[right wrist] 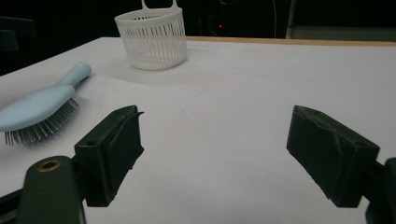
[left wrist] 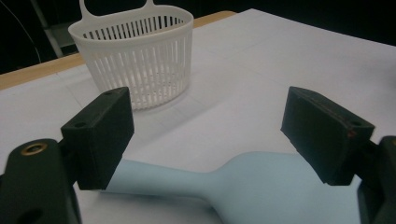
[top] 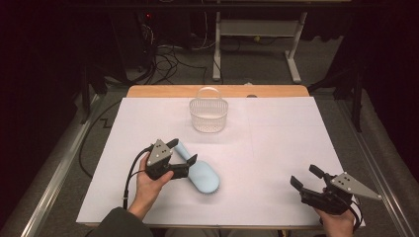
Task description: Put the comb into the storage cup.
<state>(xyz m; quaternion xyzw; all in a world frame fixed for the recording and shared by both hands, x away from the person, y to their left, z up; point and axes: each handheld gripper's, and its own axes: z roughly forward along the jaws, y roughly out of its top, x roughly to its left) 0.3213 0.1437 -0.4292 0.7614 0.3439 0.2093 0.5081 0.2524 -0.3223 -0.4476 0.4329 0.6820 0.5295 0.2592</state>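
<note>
— Where is the hairbrush (top: 198, 173) right now?

— Flat on the desk (top: 276, 143), bristles down, handle pointing toward the white basket (top: 209, 115). The left tongs (top: 180, 154) hang over the handle, spread wide, one jaw on each side, gripping nothing.

— And the right tongs (top: 305, 178)?

— Wide too, empty, well apart from the brush near the front edge.

— What could go wrong?

— The handle is smooth and tapers. If the jaws close near where it widens, I'd expect the heavy head to droop or swivel. Closing too high could also skim the top and push the brush along the paper.
</note>
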